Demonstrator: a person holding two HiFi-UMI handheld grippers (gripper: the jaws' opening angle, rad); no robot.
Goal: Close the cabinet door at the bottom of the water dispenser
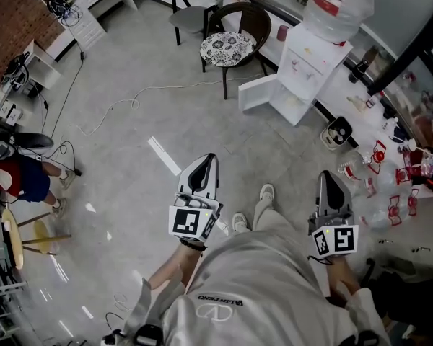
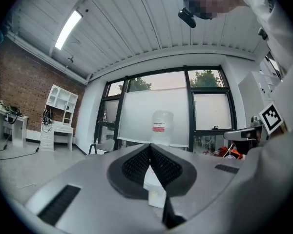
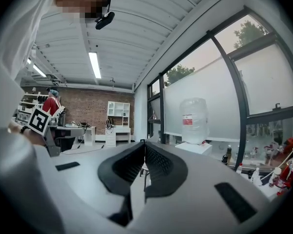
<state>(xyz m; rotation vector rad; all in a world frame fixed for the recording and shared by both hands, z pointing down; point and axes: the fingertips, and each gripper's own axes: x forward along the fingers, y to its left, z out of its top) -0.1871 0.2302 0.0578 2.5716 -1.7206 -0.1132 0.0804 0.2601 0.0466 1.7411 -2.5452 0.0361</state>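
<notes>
I hold left gripper (image 1: 209, 158) and right gripper (image 1: 323, 176) clenched, empty, probably for nudging; cabinet door (image 1: 258, 92) of water dispenser (image 1: 312, 67) open, well apart.

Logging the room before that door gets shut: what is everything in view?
water dispenser: one, white, top right by the window
water bottle: one, clear, atop the dispenser
cabinet door: one, white, open at the dispenser's foot
cushioned chair: one, dark, left of the dispenser
grey chair: one, behind it
cable: one, white, across the floor
stool: one, wooden, left edge
bystander: one, red top, left edge
left gripper: one, grey, jaws shut, empty
right gripper: one, grey, jaws shut, empty
</notes>
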